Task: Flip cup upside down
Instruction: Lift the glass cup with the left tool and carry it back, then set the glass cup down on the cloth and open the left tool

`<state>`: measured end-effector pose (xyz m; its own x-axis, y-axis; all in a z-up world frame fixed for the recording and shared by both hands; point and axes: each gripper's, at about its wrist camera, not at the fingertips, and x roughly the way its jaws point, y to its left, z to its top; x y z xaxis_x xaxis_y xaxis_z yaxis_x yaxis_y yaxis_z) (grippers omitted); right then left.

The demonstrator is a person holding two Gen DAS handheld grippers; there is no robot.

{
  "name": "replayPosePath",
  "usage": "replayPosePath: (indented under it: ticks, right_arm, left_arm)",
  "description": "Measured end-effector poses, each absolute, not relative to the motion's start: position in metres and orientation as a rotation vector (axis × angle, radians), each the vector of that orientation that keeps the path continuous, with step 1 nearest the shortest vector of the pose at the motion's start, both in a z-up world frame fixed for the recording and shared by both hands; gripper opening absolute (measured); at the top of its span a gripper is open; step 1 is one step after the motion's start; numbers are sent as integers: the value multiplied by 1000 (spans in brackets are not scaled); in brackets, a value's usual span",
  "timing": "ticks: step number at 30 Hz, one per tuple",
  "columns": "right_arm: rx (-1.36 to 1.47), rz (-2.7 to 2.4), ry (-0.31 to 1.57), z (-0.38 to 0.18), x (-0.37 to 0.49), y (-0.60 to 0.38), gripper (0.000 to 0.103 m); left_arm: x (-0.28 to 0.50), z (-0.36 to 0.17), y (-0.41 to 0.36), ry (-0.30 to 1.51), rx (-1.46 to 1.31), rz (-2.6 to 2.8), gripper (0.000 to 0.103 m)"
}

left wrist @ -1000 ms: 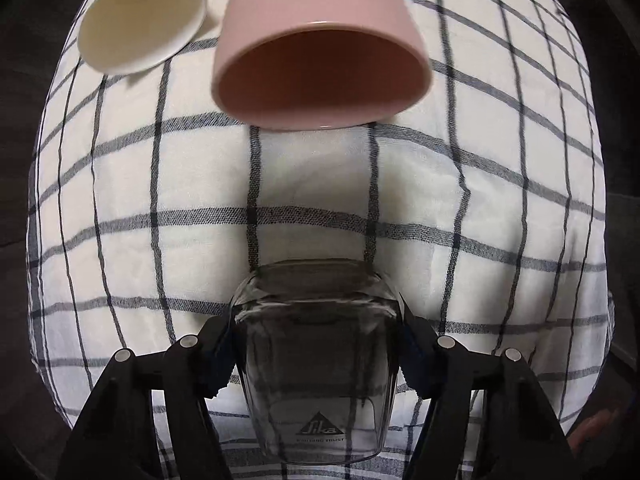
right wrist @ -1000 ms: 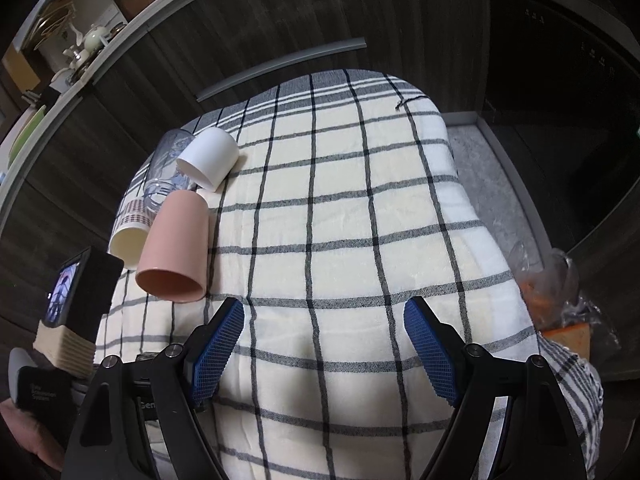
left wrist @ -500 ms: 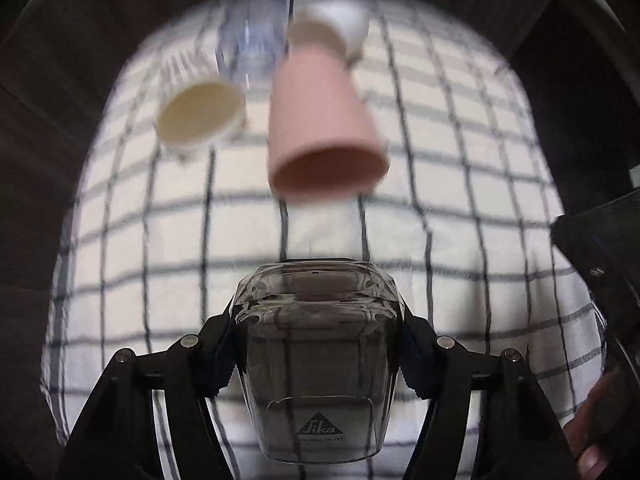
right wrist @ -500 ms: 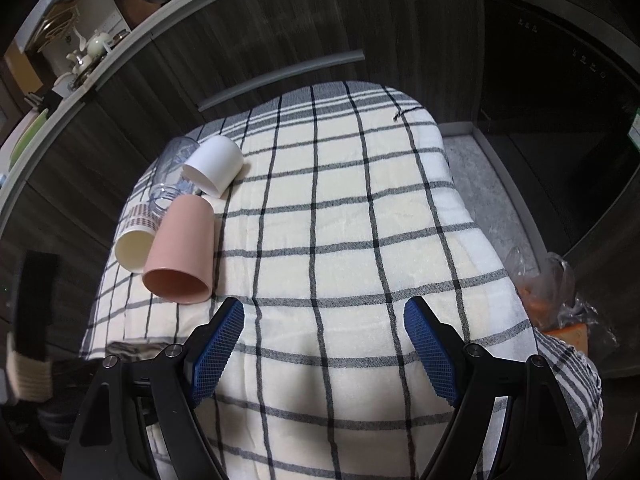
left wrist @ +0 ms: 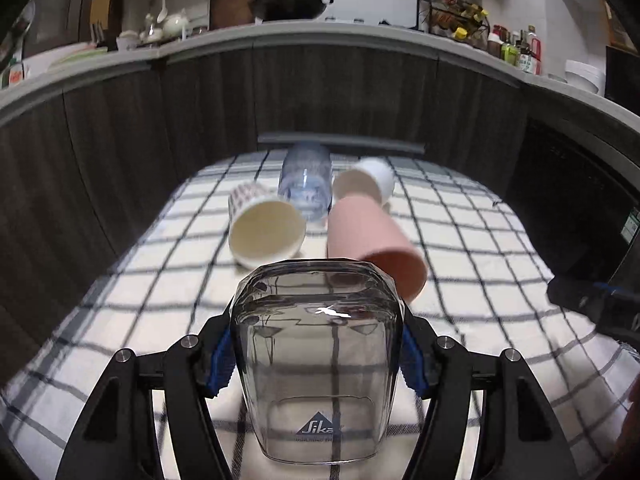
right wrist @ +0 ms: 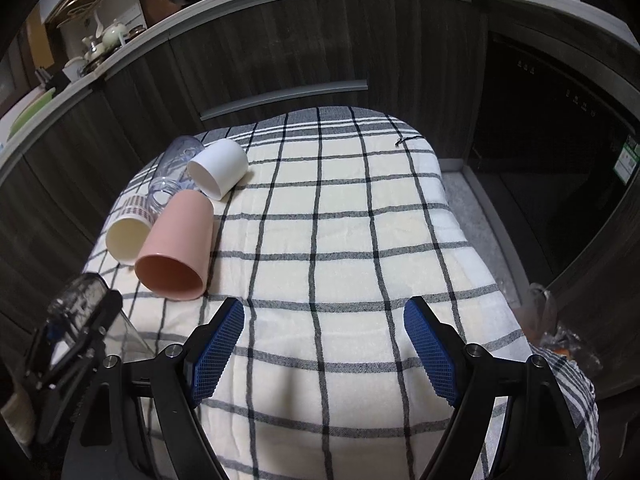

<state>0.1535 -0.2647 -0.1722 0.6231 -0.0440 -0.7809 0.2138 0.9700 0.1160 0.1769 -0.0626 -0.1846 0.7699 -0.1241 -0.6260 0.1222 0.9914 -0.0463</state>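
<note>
Left wrist: fingers [left wrist: 316, 356] still clamp glass cup [left wrist: 316, 364], now raised; right fingers [right wrist: 320, 354] spread.

We note a clear glass cup [left wrist: 318, 364] with squared, faceted walls and a small triangular logo printed near one end. It is held off the checked cloth [left wrist: 460, 236], pinched across its sides between the blue-padded jaws of the left gripper [left wrist: 316, 354]. In the right wrist view only part of it [right wrist: 80, 300] shows at the left edge.
</note>
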Motion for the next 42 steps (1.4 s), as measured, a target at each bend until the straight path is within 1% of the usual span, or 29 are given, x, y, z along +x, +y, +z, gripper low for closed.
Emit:
replayPosePath:
  ticks: [4,12,19,21,22,31,42]
  right_arm:
    - [185,-162,884,-172,154,-262,82]
    - [182,-169,873,-169,150,-264,82]
    - [182,-168,864,-166,146,-263,82]
    - [178,-169,857,-165,145,-262,82]
    - [175,-170,853,-163,144,-261,82]
    - [154,-148,800,-133,126,-247,82]
    - [117,-68,732,-85,87,-205,82]
  left_arm:
    - [169,-189,-69,659,53,-129,66]
    - [151,-189,-70,725,40,-152,66]
    - [146,-187,-68,743,43,-138,67]
    - [142,-179,-68,709,50,-126,80]
    - [140,-175,-68,693,51,-126,81]
    - [122,-137,-52,699,14,-142,82]
    - [85,-80,-20,697,-45,-142,88]
